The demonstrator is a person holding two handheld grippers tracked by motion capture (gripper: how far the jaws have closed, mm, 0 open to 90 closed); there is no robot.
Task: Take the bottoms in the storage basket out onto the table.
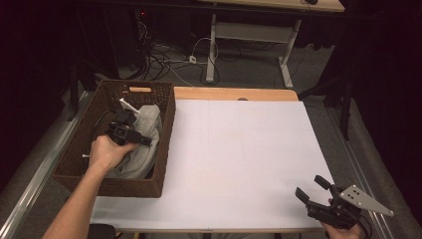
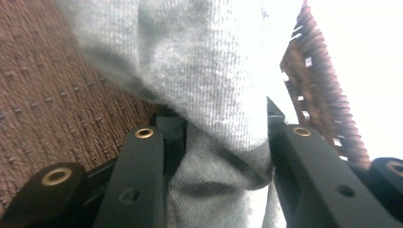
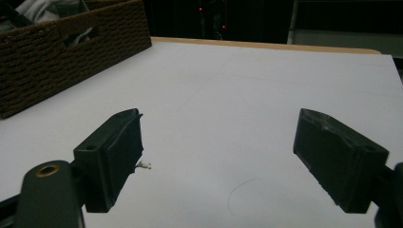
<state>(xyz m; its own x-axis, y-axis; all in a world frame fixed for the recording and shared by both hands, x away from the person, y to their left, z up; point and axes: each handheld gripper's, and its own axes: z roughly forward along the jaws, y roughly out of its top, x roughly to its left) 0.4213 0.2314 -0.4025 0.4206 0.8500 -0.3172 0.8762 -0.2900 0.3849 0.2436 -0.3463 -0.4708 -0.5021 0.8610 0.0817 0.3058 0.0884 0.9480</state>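
Two grippers are working here: your left gripper (image 1: 130,133) is reaching down into the brown wicker basket (image 1: 164,149) at the desk's (image 1: 239,159) left edge, its fingers (image 2: 142,175) clamping a fold of the grey knitted cloth (image 2: 209,85) lying inside that basket. Your right gripper (image 1: 313,191) is resting at the near right corner of the white desk, fingers (image 3: 114,152) standing wide apart, gripping nothing.
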